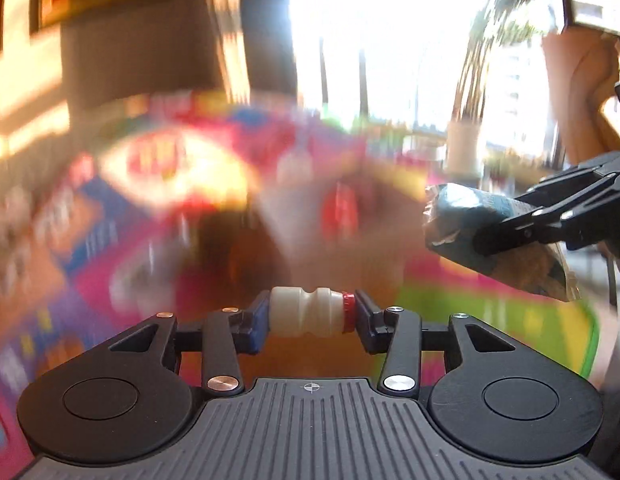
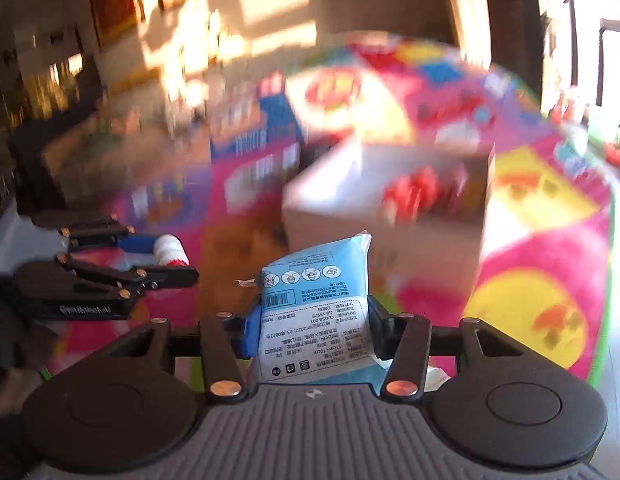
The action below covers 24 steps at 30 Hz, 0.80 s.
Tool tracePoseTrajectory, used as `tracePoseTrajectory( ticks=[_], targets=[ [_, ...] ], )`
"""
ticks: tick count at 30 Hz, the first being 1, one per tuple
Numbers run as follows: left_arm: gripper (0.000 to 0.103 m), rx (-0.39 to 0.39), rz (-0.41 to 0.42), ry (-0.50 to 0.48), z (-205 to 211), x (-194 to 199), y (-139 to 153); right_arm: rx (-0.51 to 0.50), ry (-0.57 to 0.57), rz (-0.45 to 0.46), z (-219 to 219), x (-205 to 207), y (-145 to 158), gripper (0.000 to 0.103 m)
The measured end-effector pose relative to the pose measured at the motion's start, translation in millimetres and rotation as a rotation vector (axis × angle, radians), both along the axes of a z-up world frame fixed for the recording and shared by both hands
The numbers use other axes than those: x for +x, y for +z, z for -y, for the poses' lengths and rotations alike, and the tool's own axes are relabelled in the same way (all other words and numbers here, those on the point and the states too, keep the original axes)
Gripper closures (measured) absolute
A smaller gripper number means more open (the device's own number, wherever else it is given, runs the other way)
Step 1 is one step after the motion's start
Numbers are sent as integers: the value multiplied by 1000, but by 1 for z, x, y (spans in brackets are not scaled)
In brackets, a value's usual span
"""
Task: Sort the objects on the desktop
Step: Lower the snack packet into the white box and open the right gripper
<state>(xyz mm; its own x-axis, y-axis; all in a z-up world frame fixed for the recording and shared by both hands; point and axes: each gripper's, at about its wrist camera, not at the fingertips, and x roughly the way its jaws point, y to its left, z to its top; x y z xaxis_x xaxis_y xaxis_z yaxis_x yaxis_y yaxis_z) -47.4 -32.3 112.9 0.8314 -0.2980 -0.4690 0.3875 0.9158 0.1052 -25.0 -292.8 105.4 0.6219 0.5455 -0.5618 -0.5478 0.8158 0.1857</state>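
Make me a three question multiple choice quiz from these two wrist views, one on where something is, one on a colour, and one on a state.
1. Where is the small white bottle?
A. between the left gripper's pads
B. lying on the mat
C. inside the box

2. What colour is the bottle's cap?
A. green
B. red
C. black

3. What state is the right gripper in?
A. open and bare
B. out of sight
C. closed on a light blue packet

Answers: 1 A, the left gripper pinches the bottle end to end. 2 B, a red ring shows at its right end. 3 C, the light blue packet stands clamped between its fingers.
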Motion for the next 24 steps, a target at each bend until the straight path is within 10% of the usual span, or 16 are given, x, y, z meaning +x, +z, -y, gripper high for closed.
tracePoseTrajectory(
  ticks=[4, 9, 18, 24],
  targets=[
    [55, -12, 188, -20, 20, 16, 48, 116, -76, 187, 23, -6, 65, 53],
    [55, -48, 201, -24, 45, 59, 58, 113, -150, 317, 26, 8, 103, 53],
    [53, -92, 67, 24, 53, 146, 2, 45, -260, 162, 7, 111, 63, 52],
    [28, -118, -16, 133, -5, 133, -29, 101, -293, 14, 18, 143, 20, 47]
  ],
)
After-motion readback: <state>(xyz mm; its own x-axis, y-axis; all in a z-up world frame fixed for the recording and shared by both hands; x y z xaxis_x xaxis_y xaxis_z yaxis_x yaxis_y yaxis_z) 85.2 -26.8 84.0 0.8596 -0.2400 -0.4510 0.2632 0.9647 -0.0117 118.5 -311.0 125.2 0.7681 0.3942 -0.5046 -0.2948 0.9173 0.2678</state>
